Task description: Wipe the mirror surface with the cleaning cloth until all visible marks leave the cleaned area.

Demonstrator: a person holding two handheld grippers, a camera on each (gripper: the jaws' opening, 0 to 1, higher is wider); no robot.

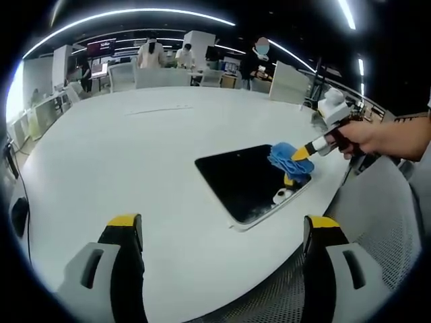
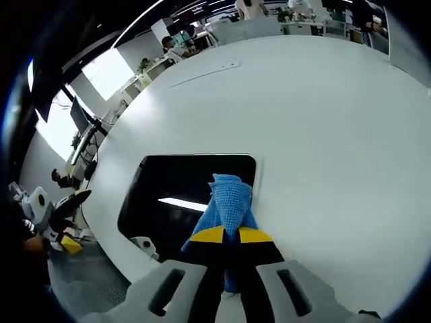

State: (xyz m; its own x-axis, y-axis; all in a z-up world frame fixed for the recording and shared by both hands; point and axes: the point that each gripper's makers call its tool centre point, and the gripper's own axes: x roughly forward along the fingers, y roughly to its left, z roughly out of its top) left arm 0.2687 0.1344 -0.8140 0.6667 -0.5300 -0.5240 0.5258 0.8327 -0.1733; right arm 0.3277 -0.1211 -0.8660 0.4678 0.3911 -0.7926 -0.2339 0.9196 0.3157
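Pressing: right gripper [image 2: 226, 237], jaws clamped on blue waffle-weave cleaning cloth [image 2: 227, 198]
Cloth: on dark rectangular mirror [image 1: 246, 176], near its edge
Mirror: flat on white round bench [image 1: 135, 155]
Left gripper [image 1: 222, 232]: jaws wide, empty, beside mirror

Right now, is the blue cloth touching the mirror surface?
Touching. In the left gripper view the cloth, held by the right gripper, rests on the mirror near its far edge. In the right gripper view the cloth lies on the dark glass.
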